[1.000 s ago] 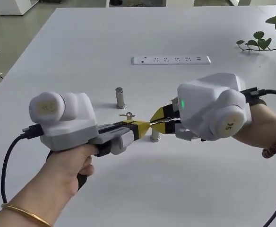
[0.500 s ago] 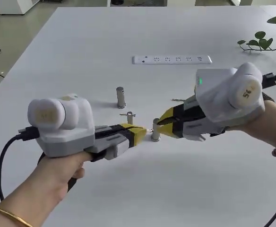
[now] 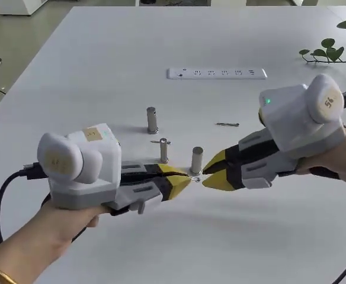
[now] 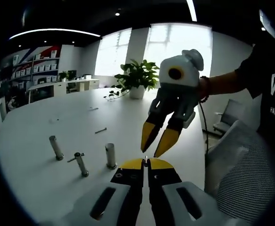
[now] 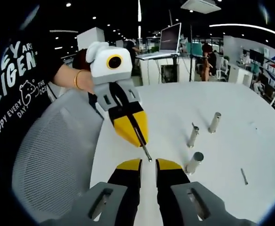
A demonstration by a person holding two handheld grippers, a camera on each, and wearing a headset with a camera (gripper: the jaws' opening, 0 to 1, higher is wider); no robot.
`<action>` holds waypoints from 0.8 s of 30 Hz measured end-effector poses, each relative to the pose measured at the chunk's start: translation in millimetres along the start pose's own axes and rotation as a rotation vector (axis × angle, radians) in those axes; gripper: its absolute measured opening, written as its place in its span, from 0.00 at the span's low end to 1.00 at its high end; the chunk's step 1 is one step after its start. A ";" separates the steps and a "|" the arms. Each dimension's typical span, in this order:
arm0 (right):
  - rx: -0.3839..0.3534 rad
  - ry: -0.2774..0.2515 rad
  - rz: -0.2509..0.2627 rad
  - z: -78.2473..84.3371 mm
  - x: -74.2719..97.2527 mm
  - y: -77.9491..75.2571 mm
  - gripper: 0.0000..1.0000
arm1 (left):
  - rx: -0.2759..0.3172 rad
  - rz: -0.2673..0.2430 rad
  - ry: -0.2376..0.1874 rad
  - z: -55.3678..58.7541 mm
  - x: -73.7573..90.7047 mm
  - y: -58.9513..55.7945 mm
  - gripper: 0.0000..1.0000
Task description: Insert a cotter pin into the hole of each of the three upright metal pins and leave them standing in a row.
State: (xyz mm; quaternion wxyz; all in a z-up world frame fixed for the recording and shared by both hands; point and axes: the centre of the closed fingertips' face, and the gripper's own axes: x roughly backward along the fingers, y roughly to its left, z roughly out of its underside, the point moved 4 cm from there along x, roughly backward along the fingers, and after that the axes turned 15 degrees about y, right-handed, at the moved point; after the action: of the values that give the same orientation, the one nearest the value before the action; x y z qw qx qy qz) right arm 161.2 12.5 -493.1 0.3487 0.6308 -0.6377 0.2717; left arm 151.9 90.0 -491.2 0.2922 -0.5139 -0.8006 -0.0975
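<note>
Pinching a cotter pin (image 5: 147,153), left claw (image 4: 147,163); shirt (image 5: 10,61) lettering "HAPPY EVERY".

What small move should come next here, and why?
Probably ease the left gripper toward the nearest metal pin and line up its cotter pin: that gripper is shut on it, the nearest pin looks bare, and the middle metal pin already carries one.

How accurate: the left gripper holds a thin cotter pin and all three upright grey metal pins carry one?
No. In the head view just the middle upright grey metal pin carries one; the far pin and near pin are bare. The left gripper does hold a thin cotter pin.
</note>
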 end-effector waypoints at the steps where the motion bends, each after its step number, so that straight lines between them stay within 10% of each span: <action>1: 0.003 0.000 -0.003 0.2 0.0 1.0 0.07 | -0.013 0.004 0.010 0.4 -0.6 -2.5 0.00; 24: 0.073 0.041 -0.154 9.8 -4.3 27.2 0.00 | -0.089 0.107 0.011 0.3 -2.5 -32.6 0.00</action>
State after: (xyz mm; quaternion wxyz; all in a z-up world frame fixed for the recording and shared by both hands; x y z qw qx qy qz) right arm 133.0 9.0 -499.8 0.3582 0.6847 -0.5697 0.2798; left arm 123.8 73.4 -488.2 0.2782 -0.5678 -0.7654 -0.1199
